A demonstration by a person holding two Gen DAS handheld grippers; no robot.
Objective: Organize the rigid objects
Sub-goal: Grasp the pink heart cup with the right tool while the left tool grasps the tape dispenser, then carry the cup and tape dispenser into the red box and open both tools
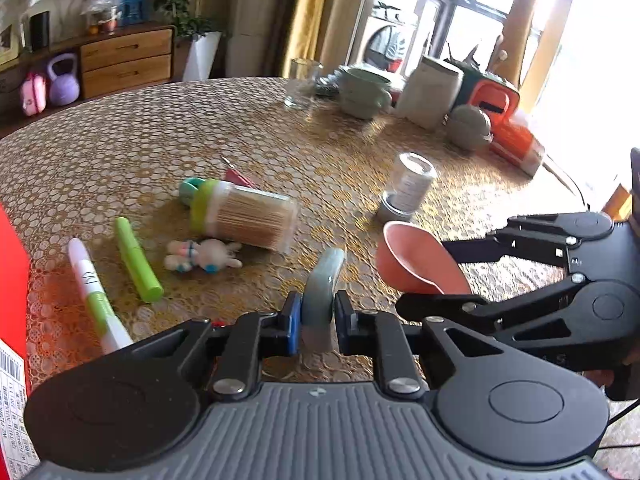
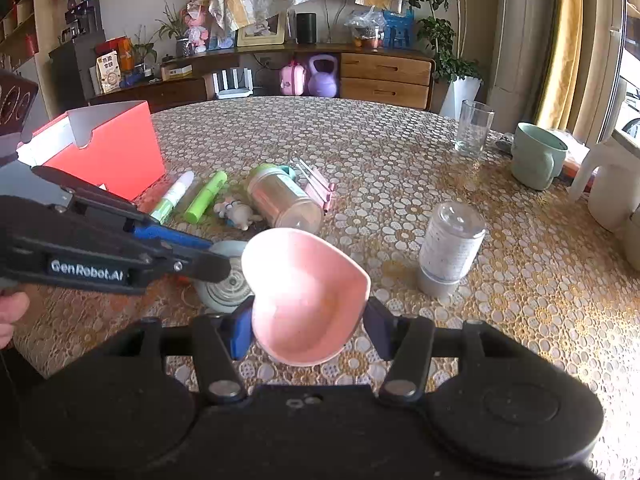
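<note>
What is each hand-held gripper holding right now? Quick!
Left hand-held gripper: closed on the edge of a grey-green round dish.
Right hand-held gripper: closed on a pink heart-shaped bowl.

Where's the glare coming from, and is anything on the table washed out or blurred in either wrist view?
Left wrist view: window light blows out the right edge, washing the table there; the rabbit toy and clear jar look motion-smeared. Right wrist view: evenly lit, though the pink heart dish glares pale on its near-left rim.
</note>
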